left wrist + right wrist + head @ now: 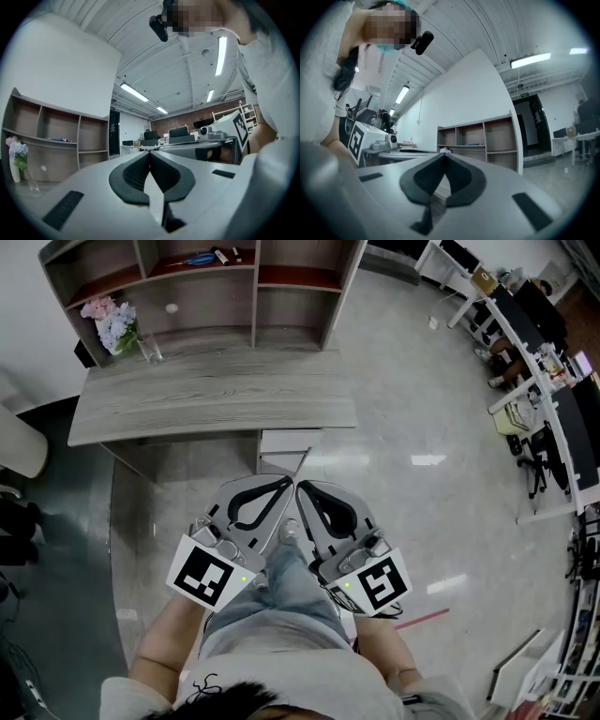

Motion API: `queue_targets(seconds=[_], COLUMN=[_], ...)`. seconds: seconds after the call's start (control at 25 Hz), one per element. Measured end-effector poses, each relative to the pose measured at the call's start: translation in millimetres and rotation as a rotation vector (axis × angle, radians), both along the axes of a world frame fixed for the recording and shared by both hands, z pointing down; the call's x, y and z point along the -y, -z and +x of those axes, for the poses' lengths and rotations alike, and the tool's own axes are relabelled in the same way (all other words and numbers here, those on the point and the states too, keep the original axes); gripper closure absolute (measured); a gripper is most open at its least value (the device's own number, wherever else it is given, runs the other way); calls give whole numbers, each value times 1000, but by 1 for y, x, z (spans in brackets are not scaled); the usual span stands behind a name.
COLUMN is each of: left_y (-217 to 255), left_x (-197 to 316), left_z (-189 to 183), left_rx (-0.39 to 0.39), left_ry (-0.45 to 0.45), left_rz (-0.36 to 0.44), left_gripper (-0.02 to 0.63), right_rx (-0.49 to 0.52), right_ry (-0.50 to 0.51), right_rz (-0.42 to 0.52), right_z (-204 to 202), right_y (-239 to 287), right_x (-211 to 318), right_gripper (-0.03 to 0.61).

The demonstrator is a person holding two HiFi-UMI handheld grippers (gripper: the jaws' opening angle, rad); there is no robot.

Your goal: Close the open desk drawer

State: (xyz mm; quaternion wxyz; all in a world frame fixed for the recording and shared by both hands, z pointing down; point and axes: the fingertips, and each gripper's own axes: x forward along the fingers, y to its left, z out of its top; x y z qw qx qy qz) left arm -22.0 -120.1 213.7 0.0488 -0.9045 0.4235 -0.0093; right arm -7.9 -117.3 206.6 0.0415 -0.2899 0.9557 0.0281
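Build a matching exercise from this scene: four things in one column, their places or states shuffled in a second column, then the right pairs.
Things:
1. flowers
2. drawer
3. blue tool
4. left claw

Places or states:
A. shut, holding nothing
B. on a shelf above the desk
C. at the left end of the desk top
D. sticking out below the desk's front edge

Pairs: 1-C, 2-D, 3-B, 4-A

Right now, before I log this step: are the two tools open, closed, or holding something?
Left tool: closed, tips together, holding nothing.
Right tool: closed, tips together, holding nothing.
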Motion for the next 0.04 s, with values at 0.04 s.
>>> queue_targets(seconds=[0.04], left_y=[1], left_x=[-1], left_z=[1], left_rx=[0], left_ry=[0], left_rz=[3], left_gripper=[603], right_rx=[1], right_ry=[0], right_rz=[2], right_z=[1], right_y=[1], right_x=[-1], right_gripper=[571])
